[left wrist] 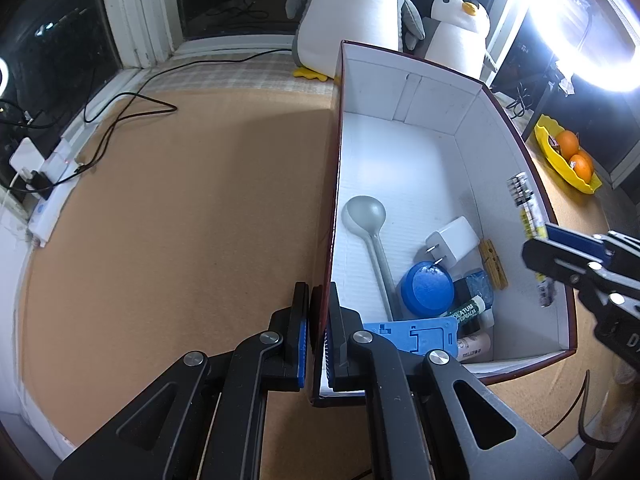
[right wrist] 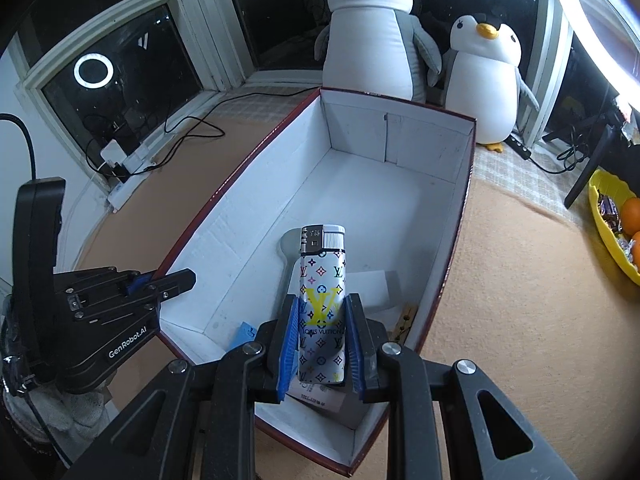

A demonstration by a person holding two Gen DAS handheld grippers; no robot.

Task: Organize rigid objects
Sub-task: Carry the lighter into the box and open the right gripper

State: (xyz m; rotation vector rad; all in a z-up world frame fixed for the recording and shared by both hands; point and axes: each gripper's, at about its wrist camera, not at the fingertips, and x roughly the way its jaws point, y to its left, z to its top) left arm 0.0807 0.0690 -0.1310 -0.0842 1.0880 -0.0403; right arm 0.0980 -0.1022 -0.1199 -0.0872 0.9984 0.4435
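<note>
A white-lined cardboard box (left wrist: 436, 92) with a dark red rim stands on the tan mat. My left gripper (left wrist: 318, 292) is shut on the box's left wall near its front corner. It also shows in the right wrist view as the left gripper (right wrist: 176, 278) clamped on the rim. My right gripper (right wrist: 322, 312) is shut on a patterned silver lighter (right wrist: 322, 276), held upright over the box's near end. In the left wrist view the lighter (left wrist: 522, 196) hangs over the right wall. Inside lie a grey spoon (left wrist: 366, 212), a white charger (left wrist: 456, 240), a blue lid (left wrist: 428, 286), a clothespin (left wrist: 493, 258) and a blue stand (left wrist: 412, 334).
Two penguin plush toys (right wrist: 372, 32) sit behind the box by the window. A yellow bowl of oranges (right wrist: 616, 224) stands to the right. A power strip with black cables (left wrist: 44, 172) lies at the left edge. A bright ring light (left wrist: 592, 24) stands at the upper right.
</note>
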